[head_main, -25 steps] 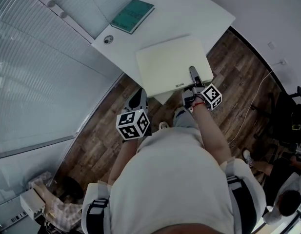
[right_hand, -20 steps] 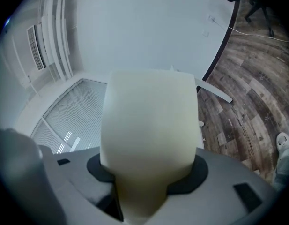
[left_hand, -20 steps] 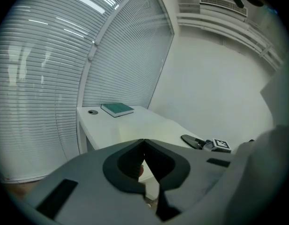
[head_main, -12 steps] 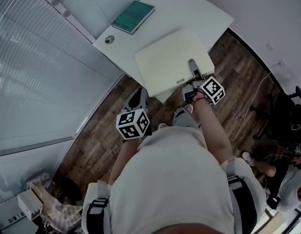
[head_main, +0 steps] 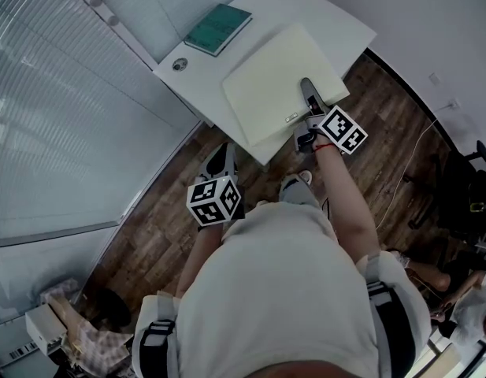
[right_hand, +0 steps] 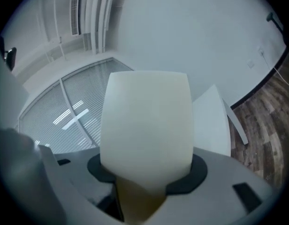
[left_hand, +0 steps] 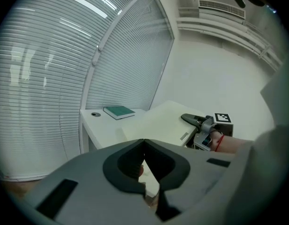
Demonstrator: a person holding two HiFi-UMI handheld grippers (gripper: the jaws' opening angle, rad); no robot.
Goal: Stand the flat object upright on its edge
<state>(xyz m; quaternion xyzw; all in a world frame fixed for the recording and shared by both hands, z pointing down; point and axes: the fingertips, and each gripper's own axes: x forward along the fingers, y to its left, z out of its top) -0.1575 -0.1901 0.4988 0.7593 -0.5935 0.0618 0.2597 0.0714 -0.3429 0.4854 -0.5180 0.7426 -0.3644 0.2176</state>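
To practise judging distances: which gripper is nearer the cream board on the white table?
Right. The right gripper is clamped on the near edge of the cream board; the left gripper hangs off the table, apart from the board, beside the person's body.

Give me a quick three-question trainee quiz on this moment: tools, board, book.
1. Which tool grips the board? A. left B. right C. both
2. True or false: the book lies on the table, apart from the board.
3. Left tool: are its jaws apart or together?

Key
1. B. The right tool is clamped on the board's near edge.
2. True.
3. Together, with nothing between them.
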